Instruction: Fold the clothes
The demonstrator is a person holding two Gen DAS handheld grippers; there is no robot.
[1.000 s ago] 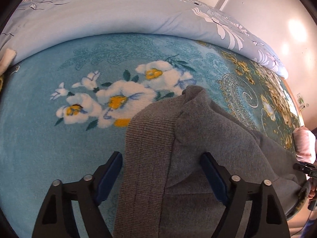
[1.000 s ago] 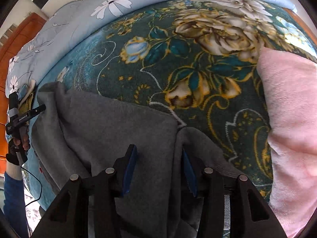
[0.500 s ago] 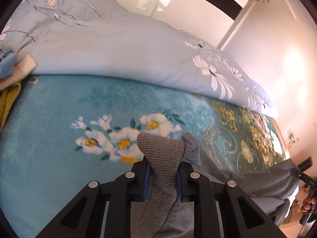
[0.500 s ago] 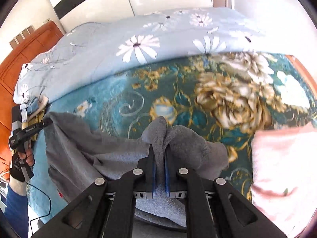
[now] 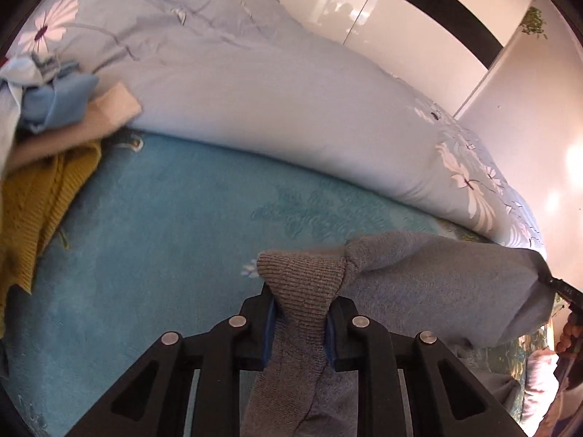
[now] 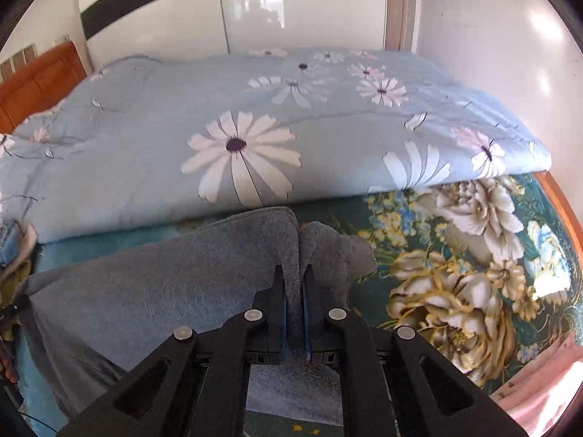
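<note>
A grey knit sweater (image 5: 419, 276) hangs stretched between my two grippers above the teal floral blanket (image 5: 164, 225). My left gripper (image 5: 299, 306) is shut on its ribbed hem at one end. My right gripper (image 6: 293, 284) is shut on the other end of the sweater (image 6: 164, 291), whose edge bunches up above the jaws. The cloth hangs below both grippers and hides the blanket under it. The far tip of the right gripper shows at the right edge of the left wrist view (image 5: 563, 286).
A light blue daisy-print duvet (image 6: 255, 138) lies bunched along the far side of the bed. A pile of clothes, mustard knit (image 5: 32, 196), beige and blue pieces, lies at the left. A pink garment (image 6: 539, 378) lies at the right. A wooden headboard (image 6: 36, 83) stands at back left.
Both grippers closed on the sweater's ends and lifted it off the blanket. The views have tilted up toward the duvet and wall, and the sweater now hangs stretched between the grippers.
</note>
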